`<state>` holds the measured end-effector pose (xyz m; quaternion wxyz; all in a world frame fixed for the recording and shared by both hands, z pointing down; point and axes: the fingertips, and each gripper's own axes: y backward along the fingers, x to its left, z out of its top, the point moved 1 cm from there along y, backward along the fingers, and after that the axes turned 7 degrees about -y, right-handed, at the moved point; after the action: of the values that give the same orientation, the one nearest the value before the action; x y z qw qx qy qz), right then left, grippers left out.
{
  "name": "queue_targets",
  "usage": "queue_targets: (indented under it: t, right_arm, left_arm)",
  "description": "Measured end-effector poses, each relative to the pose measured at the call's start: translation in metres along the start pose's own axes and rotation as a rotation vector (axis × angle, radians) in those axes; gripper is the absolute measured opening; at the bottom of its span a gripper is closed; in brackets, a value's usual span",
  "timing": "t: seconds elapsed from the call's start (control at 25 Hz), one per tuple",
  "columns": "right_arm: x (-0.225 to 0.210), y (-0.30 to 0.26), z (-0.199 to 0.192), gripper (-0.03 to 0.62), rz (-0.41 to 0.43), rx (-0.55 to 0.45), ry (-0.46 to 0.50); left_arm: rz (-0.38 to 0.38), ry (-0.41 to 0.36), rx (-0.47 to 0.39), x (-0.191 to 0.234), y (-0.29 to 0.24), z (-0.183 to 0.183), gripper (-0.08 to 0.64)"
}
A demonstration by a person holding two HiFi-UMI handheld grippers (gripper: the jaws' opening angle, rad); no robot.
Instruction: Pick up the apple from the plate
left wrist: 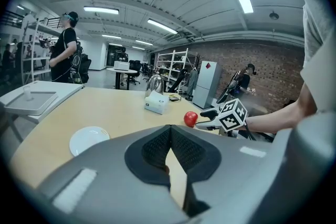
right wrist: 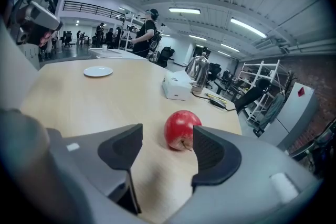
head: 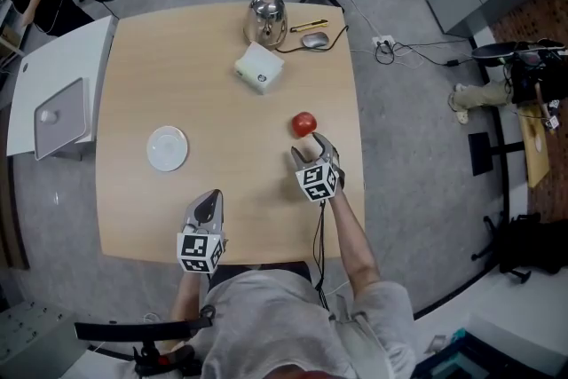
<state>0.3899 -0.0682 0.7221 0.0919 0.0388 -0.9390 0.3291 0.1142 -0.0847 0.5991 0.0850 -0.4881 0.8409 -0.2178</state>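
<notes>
The apple (head: 304, 123) is 1 small, glossy red fruit with pale highlights on its skin. It rests directly on the light wooden table (head: 222, 200), not on the plate (head: 167, 147). It lies in the right half of the tabletop, closer to the right edge than to the left and about midway between the near and far edges. It is tipped on its side, so its short brown stem points low toward the near edge.

The plate is 1 small round white dish lying flat and right way up. It sits in the left half of the table, near the left edge and well apart from the apple.
</notes>
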Motion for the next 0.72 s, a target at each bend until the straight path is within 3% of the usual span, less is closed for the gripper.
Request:
queue_targets:
  t: [0.28,0.72]
  right_arm:
    - [-0.007,0.010,0.003,0.250,-0.026,-0.021,-0.034]
    - [0.000,0.058,0.040,0.152,-0.044,-0.141,-0.149]
  left_arm:
    - [-0.009,-0.011,-0.009,-0.003,0.001,0.003,0.020]
    - [-0.036,-0.046,-0.052,-0.005,0.008,0.018,0.020]
